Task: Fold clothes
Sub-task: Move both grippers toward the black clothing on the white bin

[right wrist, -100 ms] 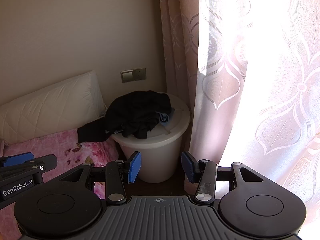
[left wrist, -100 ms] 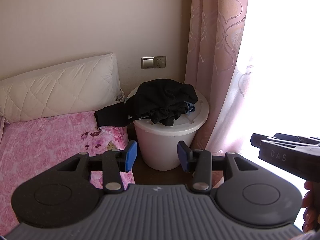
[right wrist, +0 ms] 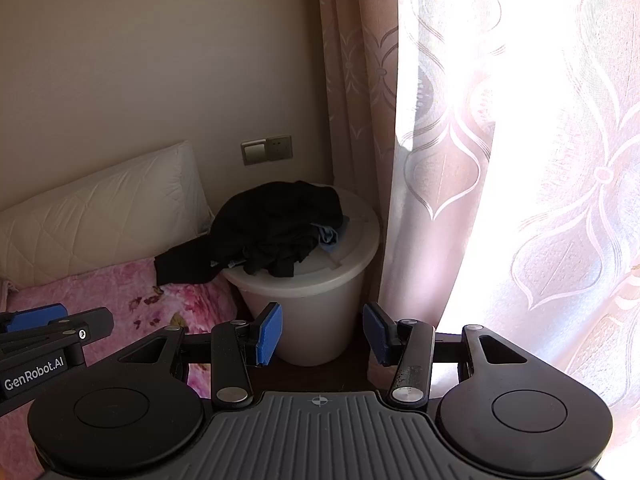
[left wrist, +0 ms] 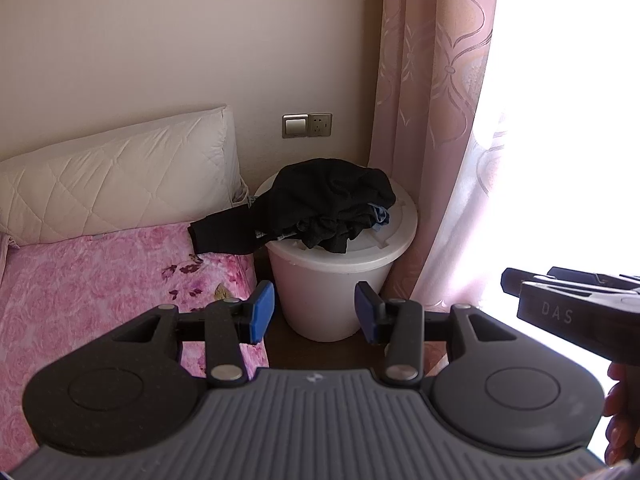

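Both grippers' jaws stand spread, left gripper (left wrist: 315, 312) and right gripper (right wrist: 322, 334), well short of the dark clothes (left wrist: 320, 204) heaped on the white bucket (left wrist: 328, 292).

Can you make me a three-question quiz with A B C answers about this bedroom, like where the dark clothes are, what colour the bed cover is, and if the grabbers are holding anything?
1. Where is the pile of dark clothes?
A. On the lid of the white bucket
B. On the pillow
C. Hanging on the curtain

2. What colour is the bed cover?
A. Blue
B. Pink with flowers
C. Green

3. What are the left gripper and right gripper doing?
A. Both pinch clothes
B. One holds the pillow
C. Both are open and hold nothing

Answers:
1. A, the heap sits on the bucket's lid, with one end draping onto the bed.
2. B, the cover is pink with a rose print.
3. C, the blue pads stand apart with only empty space between them in both wrist views.
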The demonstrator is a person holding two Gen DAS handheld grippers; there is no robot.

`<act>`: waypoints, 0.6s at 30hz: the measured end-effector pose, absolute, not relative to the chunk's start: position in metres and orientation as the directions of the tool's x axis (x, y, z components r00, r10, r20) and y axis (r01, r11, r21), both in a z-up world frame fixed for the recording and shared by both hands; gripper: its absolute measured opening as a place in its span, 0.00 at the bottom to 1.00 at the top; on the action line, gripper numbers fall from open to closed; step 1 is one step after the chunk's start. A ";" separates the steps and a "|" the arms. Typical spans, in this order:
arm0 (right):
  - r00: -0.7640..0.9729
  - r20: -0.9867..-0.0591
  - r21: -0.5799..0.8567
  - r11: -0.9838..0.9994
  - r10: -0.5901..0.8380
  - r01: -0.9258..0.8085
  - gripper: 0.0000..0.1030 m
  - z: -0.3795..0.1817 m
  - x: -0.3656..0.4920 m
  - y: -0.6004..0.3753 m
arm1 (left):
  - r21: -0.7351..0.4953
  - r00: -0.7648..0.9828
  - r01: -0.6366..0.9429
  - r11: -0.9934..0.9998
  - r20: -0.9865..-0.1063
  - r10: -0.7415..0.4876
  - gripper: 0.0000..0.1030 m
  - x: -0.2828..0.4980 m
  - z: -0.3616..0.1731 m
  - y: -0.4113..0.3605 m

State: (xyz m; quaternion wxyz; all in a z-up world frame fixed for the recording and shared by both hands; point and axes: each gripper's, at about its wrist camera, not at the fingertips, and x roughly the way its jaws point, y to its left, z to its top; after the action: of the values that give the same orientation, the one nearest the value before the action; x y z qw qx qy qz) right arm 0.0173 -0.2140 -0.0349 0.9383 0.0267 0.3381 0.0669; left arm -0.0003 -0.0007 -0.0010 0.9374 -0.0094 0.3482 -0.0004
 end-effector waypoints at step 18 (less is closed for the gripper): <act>0.759 -0.634 0.088 0.989 0.148 -0.119 0.48 -0.039 0.035 -0.191 | -0.048 0.737 -0.029 0.998 -0.676 -0.011 0.41 0.014 -0.011 0.015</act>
State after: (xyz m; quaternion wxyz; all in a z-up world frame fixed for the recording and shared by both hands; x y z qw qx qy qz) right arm 0.0350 -0.1908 -0.0387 0.9376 0.0209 0.3398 0.0712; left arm 0.0143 0.0148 -0.0109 0.9314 -0.0277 0.3628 0.0047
